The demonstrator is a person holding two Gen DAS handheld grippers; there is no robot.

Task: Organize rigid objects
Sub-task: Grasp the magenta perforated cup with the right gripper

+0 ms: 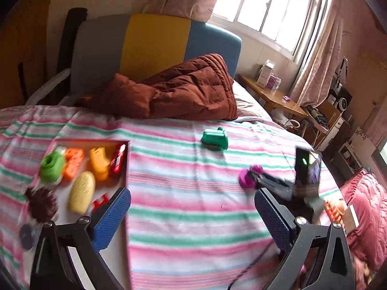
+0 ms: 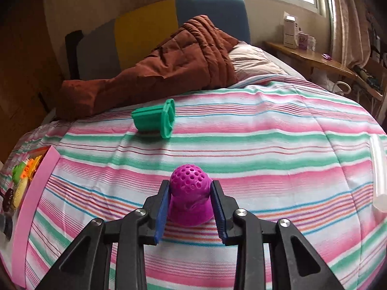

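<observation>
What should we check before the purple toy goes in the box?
1. Right gripper pads both touching the purple toy: ok.
2. Grip tight enough to lift: cannot tell.
3. Left gripper open and holding nothing: ok.
4. Box has a free spot among its toys: cannot tell.
5. Bedspread between toy and box free of things: ok.
6. Green toy lies apart, out of the way: ok.
</observation>
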